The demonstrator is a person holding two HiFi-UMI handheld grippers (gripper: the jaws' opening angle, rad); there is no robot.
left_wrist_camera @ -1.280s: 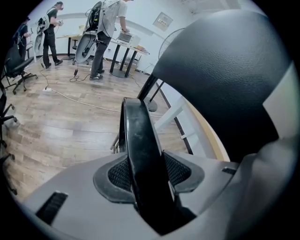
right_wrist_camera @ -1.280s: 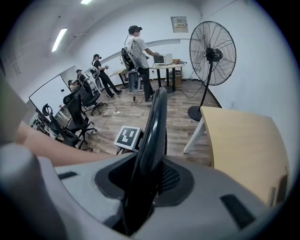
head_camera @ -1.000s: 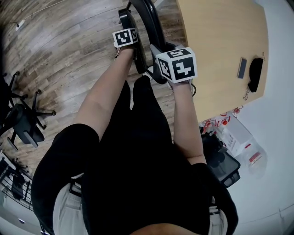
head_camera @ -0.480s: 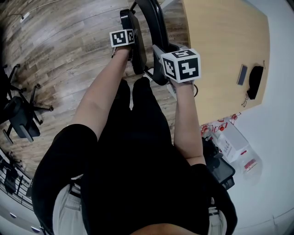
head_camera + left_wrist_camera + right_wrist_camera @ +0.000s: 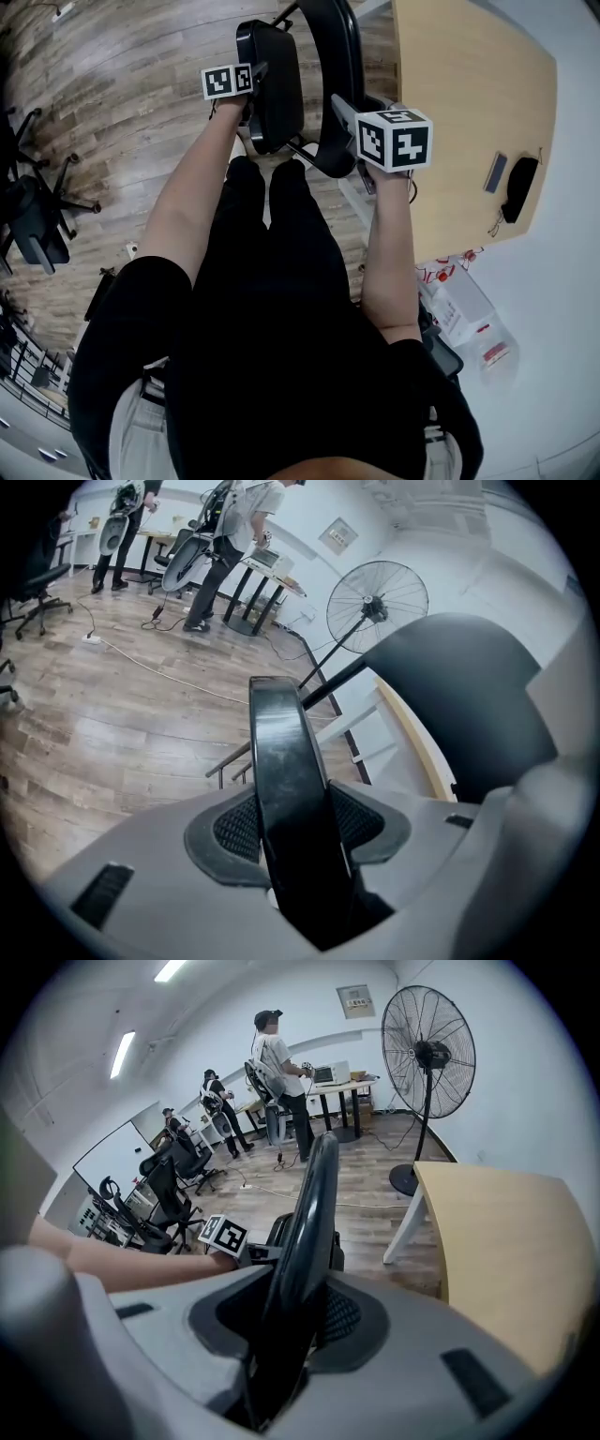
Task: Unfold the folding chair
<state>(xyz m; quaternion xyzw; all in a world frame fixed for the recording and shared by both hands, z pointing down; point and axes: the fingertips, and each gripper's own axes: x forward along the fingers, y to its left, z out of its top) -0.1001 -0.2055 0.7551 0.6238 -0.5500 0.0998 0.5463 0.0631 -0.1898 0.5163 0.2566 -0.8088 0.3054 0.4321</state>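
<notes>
**Seat swung clear of the backrest: unfolding under way**

The folding chair [image 5: 328, 141] stands on the wood floor [image 5: 122, 112] directly in front of the person, just beside the pale worktop [image 5: 469, 112]. Its black seat [image 5: 274, 80] now shows its broad face in the head view. A second ago it lay edge-on and close against the backrest [image 5: 333, 56]. The gap between the two panels has widened at the top, while the lower ends stay together near the person's feet.

The left tongs [image 5: 298, 832] are clamped on the rim of the seat, which fills the space between the pads in the left gripper view. Their jaws have just been opening a little, yet the rim is still between them and appears firmly gripped. In the head view this hand has travelled outward, away from the worktop, carrying the seat with it. The right tongs [image 5: 300, 1312] are closed on the upper edge of the backrest and have kept their place, steadying the frame.

Taken together, these changes suggest that the hinge is yielding and the chair is partly open, with the seat not yet level. Completing the task probably calls for more of the same outward and downward swing by the left hand. The slight widening of that grip could let the rim slip.

Farther out stand a pedestal fan [image 5: 428, 1054] and an office chair [image 5: 37, 225].
</notes>
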